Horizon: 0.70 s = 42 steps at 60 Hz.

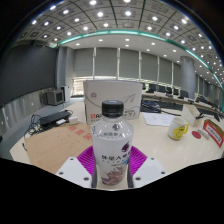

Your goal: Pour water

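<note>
Gripper (110, 168) fingers sit low in the view, their magenta pads (84, 168) flanking a clear plastic water bottle (111, 145) — the pads lie right against its sides, pinching the lower body on both flanks. This bottle stands upright between the fingers, its white cap (113, 106) on, a label with red characters wrapped around its middle.

Just beyond the bottle, a white box (112, 103) with reddish printing rises behind the cap. Both rest over a round, light wooden counter (50, 145) that spreads out ahead of the fingers. Off to the right on the counter lies a small yellow object (178, 131), and farther right a red-and-white item (212, 131) near the edge; what these two are cannot be told.

To the left, well apart from the bottle, a dark device (52, 118) sits on another surface, with a grey boxy machine (53, 96) behind it. Beyond everything — a large office room with rows of ceiling lights (100, 15), a green strip along the ceiling line, and desks with monitors (168, 91) at the right.
</note>
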Available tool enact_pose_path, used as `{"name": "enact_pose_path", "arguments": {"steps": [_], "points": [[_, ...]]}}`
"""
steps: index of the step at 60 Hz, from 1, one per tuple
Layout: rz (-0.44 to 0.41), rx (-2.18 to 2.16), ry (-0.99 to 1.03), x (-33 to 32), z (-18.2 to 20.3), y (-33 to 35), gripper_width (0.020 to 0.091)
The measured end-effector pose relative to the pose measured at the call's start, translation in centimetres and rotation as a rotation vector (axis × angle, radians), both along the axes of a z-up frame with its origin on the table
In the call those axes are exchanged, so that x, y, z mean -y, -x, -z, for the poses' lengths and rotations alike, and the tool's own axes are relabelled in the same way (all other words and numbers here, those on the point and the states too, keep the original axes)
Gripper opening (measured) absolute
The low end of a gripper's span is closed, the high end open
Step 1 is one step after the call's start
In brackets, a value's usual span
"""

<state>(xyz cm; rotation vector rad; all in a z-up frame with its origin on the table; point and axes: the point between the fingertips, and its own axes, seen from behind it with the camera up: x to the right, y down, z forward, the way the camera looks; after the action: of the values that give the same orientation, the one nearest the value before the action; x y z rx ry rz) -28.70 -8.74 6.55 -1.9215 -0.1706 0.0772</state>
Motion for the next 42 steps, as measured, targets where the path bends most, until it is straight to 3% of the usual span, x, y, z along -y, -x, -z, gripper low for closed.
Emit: {"name": "enact_pose_path", "arguments": {"steps": [8,18,32,42], "points": [[-0.015,-0.055,0.014,-0.6,-1.7,-0.1,0.0393],[0.002,-0.243,-0.008,-3.4,-7.0,-1.6,0.0394],[0.054,-0.944,0.052,-11.0,-14.5,-5.8,0.0389],[0.122,-1.409,0.112,-16.1,-15.9,-10.6,0.0387]]}}
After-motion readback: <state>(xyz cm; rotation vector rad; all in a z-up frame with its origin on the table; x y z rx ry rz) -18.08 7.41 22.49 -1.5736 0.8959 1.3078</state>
